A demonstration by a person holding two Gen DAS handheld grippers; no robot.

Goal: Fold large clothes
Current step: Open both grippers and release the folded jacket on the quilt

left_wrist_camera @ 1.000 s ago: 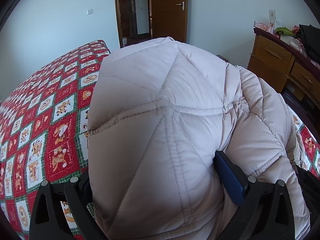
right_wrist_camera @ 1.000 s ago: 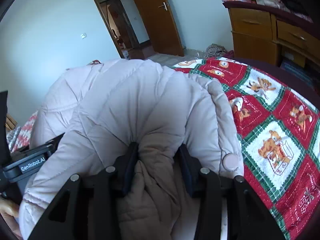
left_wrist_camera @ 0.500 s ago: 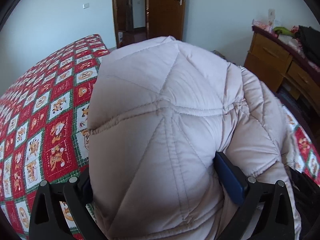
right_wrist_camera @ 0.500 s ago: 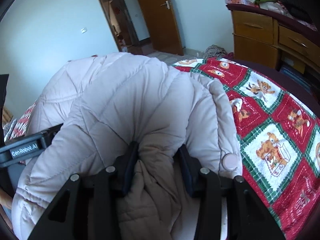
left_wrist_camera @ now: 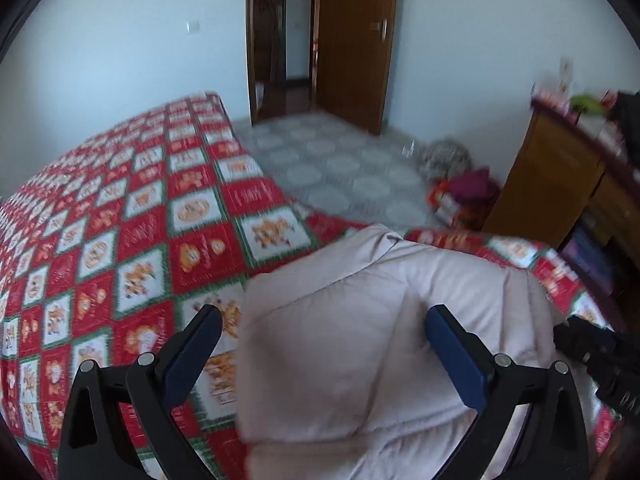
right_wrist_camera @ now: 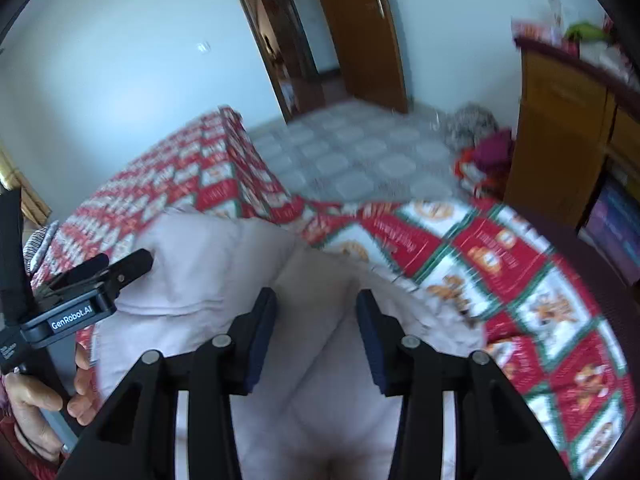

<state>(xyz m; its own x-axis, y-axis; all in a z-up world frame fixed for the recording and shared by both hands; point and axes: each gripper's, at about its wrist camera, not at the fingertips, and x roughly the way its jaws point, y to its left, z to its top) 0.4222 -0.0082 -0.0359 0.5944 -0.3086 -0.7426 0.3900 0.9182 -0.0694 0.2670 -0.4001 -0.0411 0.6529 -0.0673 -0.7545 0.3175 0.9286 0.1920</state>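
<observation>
Since a second ago, we have let the pale padded jacket (left_wrist_camera: 360, 344) drop from our raised grippers onto the red patterned bedspread (left_wrist_camera: 120, 208), where it lies folded near the bed's corner. Our left gripper (left_wrist_camera: 324, 344) stands wide and clear of it. Our right gripper (right_wrist_camera: 316, 332) stands partly apart above the jacket, gripping nothing.

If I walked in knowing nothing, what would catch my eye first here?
Most likely the loud red, white and green bedspread printed with little cartoon squares, covering the whole bed. On its near edge lies a puffy pale pink quilted coat, with two black grippers reaching over it: the left gripper and the right gripper. Behind stand an open wooden door and a wooden dresser.
</observation>
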